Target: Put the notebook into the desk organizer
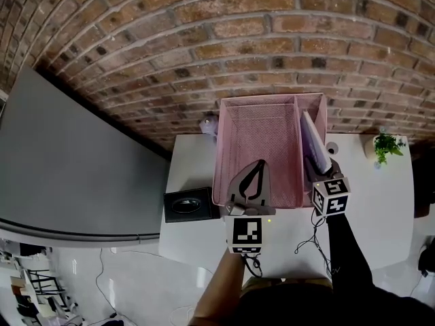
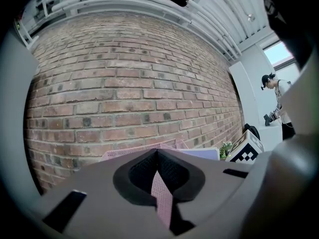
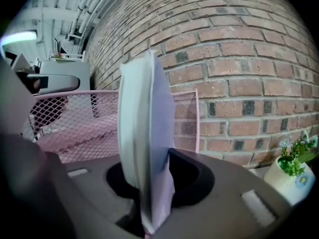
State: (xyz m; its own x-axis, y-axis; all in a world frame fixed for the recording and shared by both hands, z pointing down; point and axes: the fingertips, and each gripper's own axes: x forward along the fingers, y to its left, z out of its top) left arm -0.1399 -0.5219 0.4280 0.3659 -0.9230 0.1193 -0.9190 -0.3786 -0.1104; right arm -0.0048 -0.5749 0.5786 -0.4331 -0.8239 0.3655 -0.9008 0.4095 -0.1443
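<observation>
A pink mesh desk organizer (image 1: 262,102) stands on the white table against the brick wall. The pale lilac notebook (image 1: 314,141) stands on edge in its narrow right compartment. My right gripper (image 1: 323,175) is at the notebook's near end. In the right gripper view the notebook (image 3: 144,133) rises between the jaws of the right gripper (image 3: 147,223), with a dark gap along its left side, so the pads do not clamp it. My left gripper (image 1: 258,166) is shut on the organizer's front wall. A strip of pink mesh (image 2: 162,203) shows pinched between its jaws.
A black box (image 1: 190,204) sits left of the organizer. A small potted plant (image 1: 386,147) stands at the table's right end. A thin cable (image 1: 309,240) lies on the table near its front edge. A person (image 2: 274,98) stands far off in the left gripper view.
</observation>
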